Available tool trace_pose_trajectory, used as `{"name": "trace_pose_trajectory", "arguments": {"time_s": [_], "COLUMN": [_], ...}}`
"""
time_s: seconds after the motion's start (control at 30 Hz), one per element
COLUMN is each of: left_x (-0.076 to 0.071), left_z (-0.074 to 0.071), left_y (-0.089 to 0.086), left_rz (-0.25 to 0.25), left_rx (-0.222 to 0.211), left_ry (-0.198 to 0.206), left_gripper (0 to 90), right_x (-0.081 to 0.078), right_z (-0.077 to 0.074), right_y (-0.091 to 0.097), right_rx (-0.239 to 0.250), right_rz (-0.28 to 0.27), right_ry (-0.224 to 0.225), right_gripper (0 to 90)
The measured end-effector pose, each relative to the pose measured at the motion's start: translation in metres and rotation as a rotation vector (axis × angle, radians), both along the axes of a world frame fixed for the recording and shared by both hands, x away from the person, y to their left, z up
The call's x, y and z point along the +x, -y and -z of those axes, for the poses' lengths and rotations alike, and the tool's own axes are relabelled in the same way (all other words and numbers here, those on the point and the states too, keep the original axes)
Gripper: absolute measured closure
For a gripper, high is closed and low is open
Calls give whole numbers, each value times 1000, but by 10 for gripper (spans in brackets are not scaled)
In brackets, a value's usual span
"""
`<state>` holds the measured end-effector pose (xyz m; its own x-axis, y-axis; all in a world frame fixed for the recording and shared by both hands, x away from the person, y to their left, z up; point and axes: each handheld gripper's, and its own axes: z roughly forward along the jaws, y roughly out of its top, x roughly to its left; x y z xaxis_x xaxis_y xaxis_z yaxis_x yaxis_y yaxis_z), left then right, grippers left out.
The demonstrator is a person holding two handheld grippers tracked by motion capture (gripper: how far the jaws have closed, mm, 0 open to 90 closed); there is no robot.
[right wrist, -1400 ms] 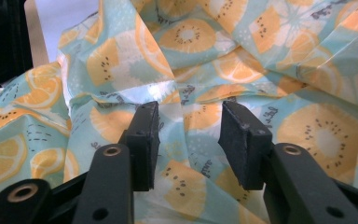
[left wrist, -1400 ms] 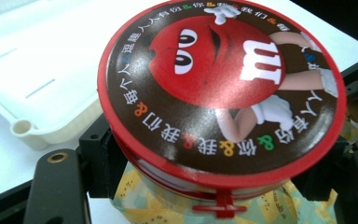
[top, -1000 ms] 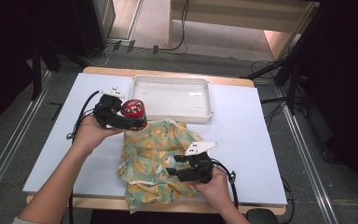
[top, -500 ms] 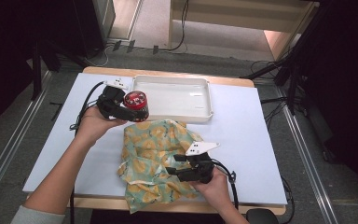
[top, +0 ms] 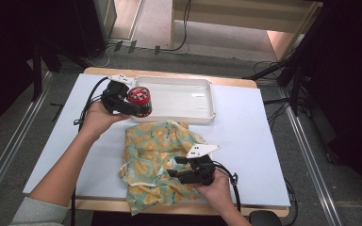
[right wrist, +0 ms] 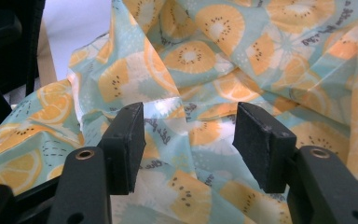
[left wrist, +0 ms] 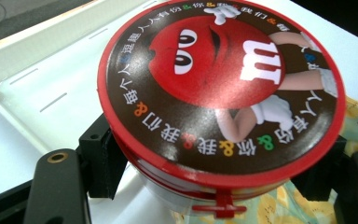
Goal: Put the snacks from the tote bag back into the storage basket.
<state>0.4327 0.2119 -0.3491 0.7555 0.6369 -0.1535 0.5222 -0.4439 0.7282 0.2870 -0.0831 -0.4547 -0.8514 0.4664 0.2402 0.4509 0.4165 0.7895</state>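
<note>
Between left claw pads, clamped candy tub, right claw apart over cloth.

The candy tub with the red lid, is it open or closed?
Closed. The red lid sits flat on the candy tub, and its little red tab hangs at the rim. The left gripper holds the tub between its jaws.

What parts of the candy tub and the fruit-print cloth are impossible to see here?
- Candy tub: its base, left gripper view, cut off by the bottom edge and its own lid.
- Fruit-print cloth: the part under the right hand-held gripper, high view.
- Lid lettering: too small, high view.
</note>
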Motion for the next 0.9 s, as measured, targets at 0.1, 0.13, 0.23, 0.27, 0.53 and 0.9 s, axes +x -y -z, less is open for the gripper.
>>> {"name": "trace_pose_trajectory", "arguments": {"time_s": [0.1, 0.13, 0.23, 0.27, 0.53, 0.9], "left_x": [5, 7, 12, 13, 24, 42], "left_z": [1, 2, 5, 6, 15, 22], "left_y": [2, 3, 6, 7, 9, 10], "left_rz": [7, 8, 14, 17, -2, -23], "left_rx": [10, 10, 4, 3, -14, 19], "left_ry": [-1, -2, -7, -6, -21, -18], "left_gripper": [260, 260, 260, 260, 260, 260], "right_x": [0, 0, 0, 0, 0, 0], "right_z": [1, 1, 1, 1, 2, 1], "right_y": [-1, -1, -2, -2, -3, -2], "right_rx": [-10, -11, -11, -12, -16, -18], "right_rz": [-1, -1, 0, -1, -7, -3], "right_ry": [-4, -4, -7, -7, -6, -8], "right_gripper": [444, 444, 443, 443, 442, 441]}}
